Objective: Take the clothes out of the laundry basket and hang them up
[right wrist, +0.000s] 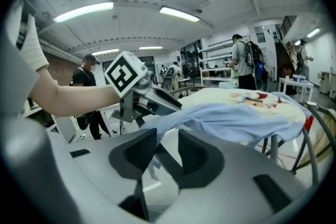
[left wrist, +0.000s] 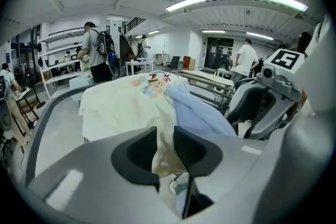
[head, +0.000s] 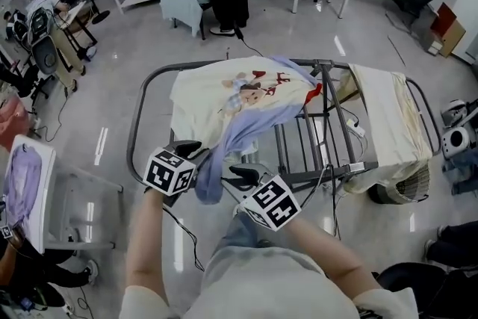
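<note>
Head view: your left gripper [head: 187, 149] pinches the cream, cartoon-printed shirt [head: 213, 97] draped over the rack [head: 317, 177]; your right gripper's [head: 243, 174] jaws stand apart, empty.

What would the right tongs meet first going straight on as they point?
Probably the light blue fabric sleeve of the cream printed shirt, hanging just ahead of the right tongs; depth is unclear, they might pass under.

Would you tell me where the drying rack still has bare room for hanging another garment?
The bare rails between the T-shirt and the cream cloth are free. The left half of the rack is crowded: the T-shirt covers it, and the cream cloth fills the right wing.
</note>
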Motion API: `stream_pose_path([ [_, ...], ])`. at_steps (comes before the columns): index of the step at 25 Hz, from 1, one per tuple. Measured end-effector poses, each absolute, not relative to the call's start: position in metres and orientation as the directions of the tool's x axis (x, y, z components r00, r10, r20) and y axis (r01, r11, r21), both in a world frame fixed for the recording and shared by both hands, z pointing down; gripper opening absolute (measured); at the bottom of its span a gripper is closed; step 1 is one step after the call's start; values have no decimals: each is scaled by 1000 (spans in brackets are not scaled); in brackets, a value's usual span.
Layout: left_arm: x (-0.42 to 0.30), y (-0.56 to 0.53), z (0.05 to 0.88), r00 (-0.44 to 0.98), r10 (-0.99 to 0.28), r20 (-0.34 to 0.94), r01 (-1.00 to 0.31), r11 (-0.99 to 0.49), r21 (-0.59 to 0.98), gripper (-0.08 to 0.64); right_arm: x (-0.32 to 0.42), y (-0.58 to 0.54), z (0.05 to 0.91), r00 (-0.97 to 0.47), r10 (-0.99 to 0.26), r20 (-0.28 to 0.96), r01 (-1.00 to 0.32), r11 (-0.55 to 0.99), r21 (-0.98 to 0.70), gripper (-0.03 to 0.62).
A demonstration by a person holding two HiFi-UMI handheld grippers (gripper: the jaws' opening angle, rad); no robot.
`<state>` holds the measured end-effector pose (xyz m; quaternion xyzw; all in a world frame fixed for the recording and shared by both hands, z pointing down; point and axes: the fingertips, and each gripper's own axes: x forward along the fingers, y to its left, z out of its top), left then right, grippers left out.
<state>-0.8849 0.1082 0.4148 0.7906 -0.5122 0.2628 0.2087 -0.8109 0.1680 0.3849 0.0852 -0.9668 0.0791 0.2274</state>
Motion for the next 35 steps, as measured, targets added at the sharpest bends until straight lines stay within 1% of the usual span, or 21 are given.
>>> stream_pose_path([
  [3,-881,106,420,326,-689,648,-918,-395,42,31,-824,180,390,-871,-124,476,-192,977,-96,137],
  [4,-881,106,420,321,-691,648,-920,-391,38,26,-827,182,392,-870,-121,478,-196,974,-110,137],
  [5,-882,108,419,313,-697,645,-923,-383,34,25,-828,183,394,-869,-120,479,-205,970,-128,122],
  [7,-888,112,414,293,-717,633,-932,-363,20,23,-824,182,398,-870,-130,475,-233,959,-164,23],
  [8,-892,115,411,282,-728,625,-935,-355,8,23,-818,181,398,-873,-138,468,-247,952,-181,11],
  [11,-904,125,401,246,-752,611,-941,-337,-36,23,-785,176,391,-877,-190,442,-303,932,-201,6],
  [16,-929,143,397,157,-779,608,-965,-251,-72,23,-692,162,374,-832,-351,429,-447,882,-147,5],
  [20,-949,148,394,81,-788,610,-975,-189,-115,23,-606,155,358,-766,-497,409,-593,791,-150,5],
  [26,-974,159,394,-8,-784,621,-975,-133,-180,23,-505,166,356,-630,-648,427,-751,649,-123,5],
  [31,-981,166,395,-29,-769,639,-975,-119,-189,23,-437,172,368,-525,-712,466,-840,520,-154,5],
  [33,-979,166,394,-23,-768,640,-974,-126,-187,23,-421,181,377,-502,-709,495,-856,490,-166,3],
  [35,-977,167,389,-13,-772,635,-975,-132,-180,23,-418,194,386,-510,-678,529,-848,500,-177,3],
])
